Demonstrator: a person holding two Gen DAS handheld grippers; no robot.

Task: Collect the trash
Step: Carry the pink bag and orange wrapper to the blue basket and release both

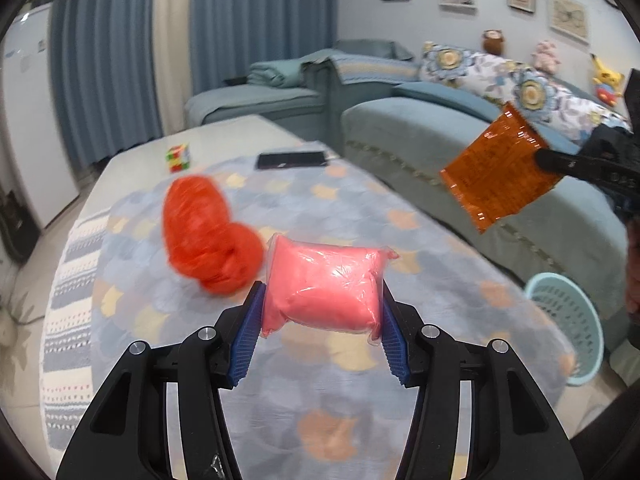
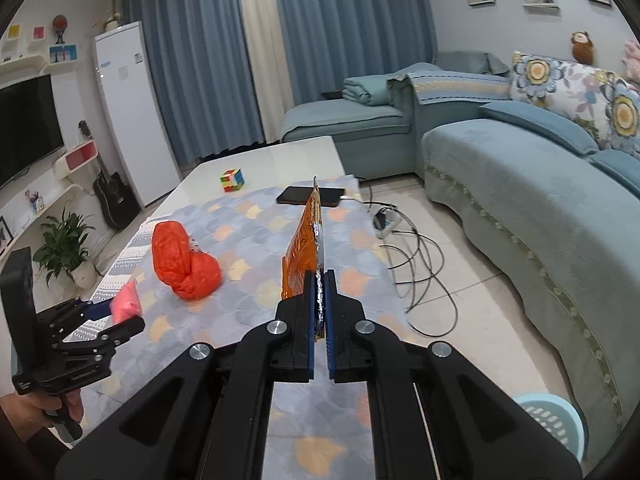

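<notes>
Now both pieces are lifted off the counter (image 2: 256, 92): the left hand-held gripper (image 1: 322, 320) is clamped on a pink packet (image 1: 324, 286), long axis crosswise between its pads, and the right hand-held gripper (image 2: 319, 308) is pinched together on an orange wrapper (image 2: 306, 240) standing edge-on, pointing forward. Next, I judge, comes carrying both to the blue basket (image 2: 550, 422) on the floor and letting go above it; the red bag (image 2: 184, 258) lies uncollected.

Pink packet (image 1: 324, 288) glossy clear film; orange wrapper (image 1: 494, 168) shiny foil-lined plastic; tablecloth (image 1: 280, 400) matt fuzzy cloth.
</notes>
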